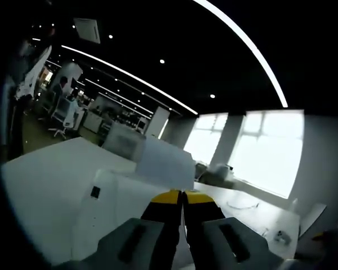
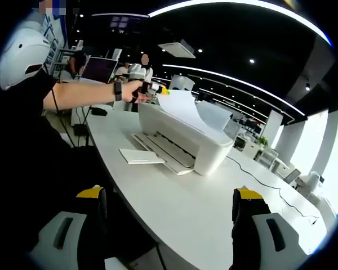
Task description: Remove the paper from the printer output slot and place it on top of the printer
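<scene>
The white printer [image 2: 187,145] stands on a white table [image 2: 214,202], its output tray [image 2: 158,147] folded out toward the table's edge. A white sheet of paper [image 2: 180,109] stands curved above the printer's top. A person's hand holds my left gripper [image 2: 158,90] at the sheet's upper edge. In the left gripper view the yellow-tipped jaws [image 1: 183,197] are pressed together on the paper [image 1: 164,163], over the printer's top [image 1: 115,205]. My right gripper [image 2: 170,197] hangs open near the table's front edge, well short of the printer, with nothing between its jaws.
A flat white sheet [image 2: 141,156] lies beyond the tray's end. More paper [image 2: 217,115] stands in the printer's rear feed. A cable [image 2: 259,175] runs across the table to the right. The person's arm [image 2: 84,93] reaches in from the left. Desks and monitors stand behind.
</scene>
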{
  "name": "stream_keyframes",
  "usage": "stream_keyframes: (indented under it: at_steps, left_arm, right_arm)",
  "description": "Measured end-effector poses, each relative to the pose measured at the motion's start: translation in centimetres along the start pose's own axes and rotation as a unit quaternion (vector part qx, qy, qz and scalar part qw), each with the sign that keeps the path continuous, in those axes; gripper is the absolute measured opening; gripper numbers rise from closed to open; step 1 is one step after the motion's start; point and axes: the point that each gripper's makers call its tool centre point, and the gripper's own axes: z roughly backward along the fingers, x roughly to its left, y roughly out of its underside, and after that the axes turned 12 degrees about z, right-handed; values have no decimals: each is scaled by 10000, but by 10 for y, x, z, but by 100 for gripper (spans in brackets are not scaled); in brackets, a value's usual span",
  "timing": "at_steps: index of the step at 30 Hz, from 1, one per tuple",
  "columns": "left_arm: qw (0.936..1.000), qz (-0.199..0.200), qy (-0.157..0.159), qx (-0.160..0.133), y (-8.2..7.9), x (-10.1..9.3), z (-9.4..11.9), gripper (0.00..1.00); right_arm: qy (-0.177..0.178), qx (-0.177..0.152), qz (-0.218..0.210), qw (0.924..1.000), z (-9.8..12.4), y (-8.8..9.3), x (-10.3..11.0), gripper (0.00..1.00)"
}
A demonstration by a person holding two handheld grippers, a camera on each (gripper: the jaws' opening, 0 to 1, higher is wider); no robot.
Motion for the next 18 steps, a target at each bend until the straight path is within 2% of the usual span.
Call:
stream_keyframes:
  at_steps: [18]
  left_arm:
    - [10000, -25, 3, -18, 6, -6, 5, 6]
  right_arm:
    - [11, -6, -3, 10000, 1, 0, -1, 88]
